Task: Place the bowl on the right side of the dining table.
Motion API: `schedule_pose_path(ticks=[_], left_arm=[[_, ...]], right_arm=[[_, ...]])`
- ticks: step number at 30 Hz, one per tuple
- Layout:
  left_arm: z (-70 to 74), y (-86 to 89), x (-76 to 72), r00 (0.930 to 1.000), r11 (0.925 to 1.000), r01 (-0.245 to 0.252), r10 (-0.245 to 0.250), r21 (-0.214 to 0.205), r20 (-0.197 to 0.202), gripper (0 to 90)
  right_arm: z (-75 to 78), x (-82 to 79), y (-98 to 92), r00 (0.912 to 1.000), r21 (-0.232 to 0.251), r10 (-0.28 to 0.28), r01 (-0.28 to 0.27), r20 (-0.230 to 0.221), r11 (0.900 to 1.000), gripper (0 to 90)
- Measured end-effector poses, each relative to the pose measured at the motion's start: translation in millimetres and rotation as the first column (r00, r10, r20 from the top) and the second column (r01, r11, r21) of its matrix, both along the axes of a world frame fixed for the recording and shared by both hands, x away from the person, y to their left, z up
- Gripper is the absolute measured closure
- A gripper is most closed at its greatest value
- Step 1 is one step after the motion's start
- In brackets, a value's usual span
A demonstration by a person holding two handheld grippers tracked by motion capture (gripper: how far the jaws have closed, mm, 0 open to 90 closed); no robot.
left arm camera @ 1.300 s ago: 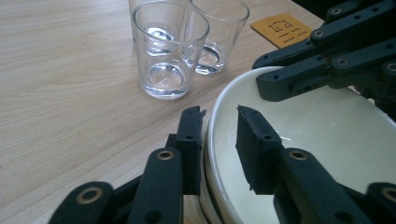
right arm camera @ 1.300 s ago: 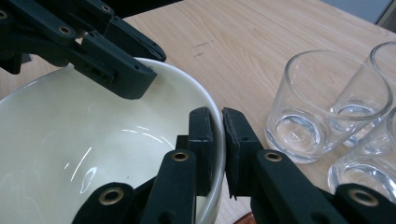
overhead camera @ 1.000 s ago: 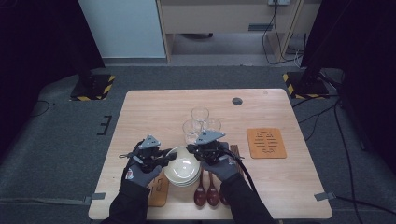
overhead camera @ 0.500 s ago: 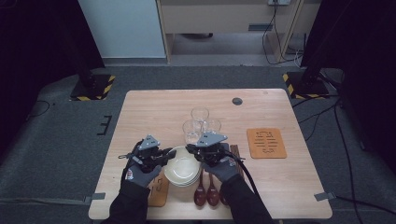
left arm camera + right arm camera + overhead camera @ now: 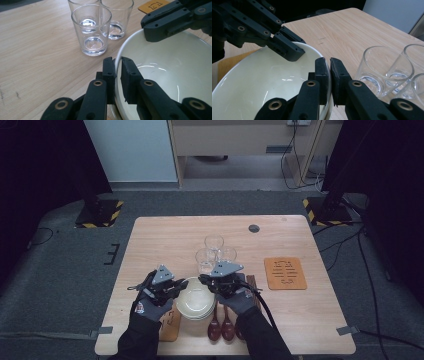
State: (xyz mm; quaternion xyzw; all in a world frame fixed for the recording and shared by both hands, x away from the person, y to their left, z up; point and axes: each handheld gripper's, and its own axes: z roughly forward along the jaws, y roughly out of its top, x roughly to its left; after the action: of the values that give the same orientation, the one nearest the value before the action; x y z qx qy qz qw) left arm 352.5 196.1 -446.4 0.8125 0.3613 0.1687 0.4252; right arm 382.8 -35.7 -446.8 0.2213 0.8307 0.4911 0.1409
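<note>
Both fingers [image 5: 110, 75] tight on bowl [image 5: 160, 65] rim

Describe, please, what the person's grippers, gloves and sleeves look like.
Both the left gripper and the right gripper are black, with pivoted jaws and grey three-cornered top plates. A black cable trails from the right one. The person wears dark gloves and dark sleeves.

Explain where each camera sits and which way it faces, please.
High view: above the person's side, looking forward and down on the table; both forearms and gloved hands show.
Left gripper view: rides the left gripper, facing the glasses; its jaws pinch the bowl rim.
Right gripper view: rides the right gripper, pinching the opposite rim.
All views share bowl and glasses.
</note>
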Motion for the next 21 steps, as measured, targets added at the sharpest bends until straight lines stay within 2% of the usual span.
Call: schedule_pose_path(ticks=[9,12,13,17,21], left_arm=[[-0.5,1.9,-2.1,1.0,0.9998,0.003,-0.003,-0.019,0.003,84.1],[-0.9,2.7,-2.6,1.0,0.9995,-0.002,0.002,-0.03,-0.001,84.0],[-1.2,3.0,-2.5,1.0,0.9993,-0.004,0.004,-0.037,-0.004,84.0],[-0.8,4.4,-3.0,1.0,0.9988,-0.009,0.009,-0.048,-0.004,84.0],[-0.1,4.4,-3.5,0.9999,0.9985,-0.009,0.01,-0.053,0.005,84.0]], right_arm=[[-0.5,2.9,-0.3,0.9996,0.003,0.005,-0.005,-0.028,1.0,82.0],[-1.9,4.8,0.4,0.9988,-0.019,0.011,-0.012,-0.047,0.9998,79.8],[-4.9,6.2,2.2,0.9979,-0.042,0.016,-0.019,-0.062,0.9989,78.9],[-4.4,8.1,5.2,0.9973,-0.047,0.018,-0.022,-0.071,0.9987,79.5],[-2.5,7.4,6.0,0.9981,-0.069,0.027,-0.031,-0.056,0.9971,81.0]])
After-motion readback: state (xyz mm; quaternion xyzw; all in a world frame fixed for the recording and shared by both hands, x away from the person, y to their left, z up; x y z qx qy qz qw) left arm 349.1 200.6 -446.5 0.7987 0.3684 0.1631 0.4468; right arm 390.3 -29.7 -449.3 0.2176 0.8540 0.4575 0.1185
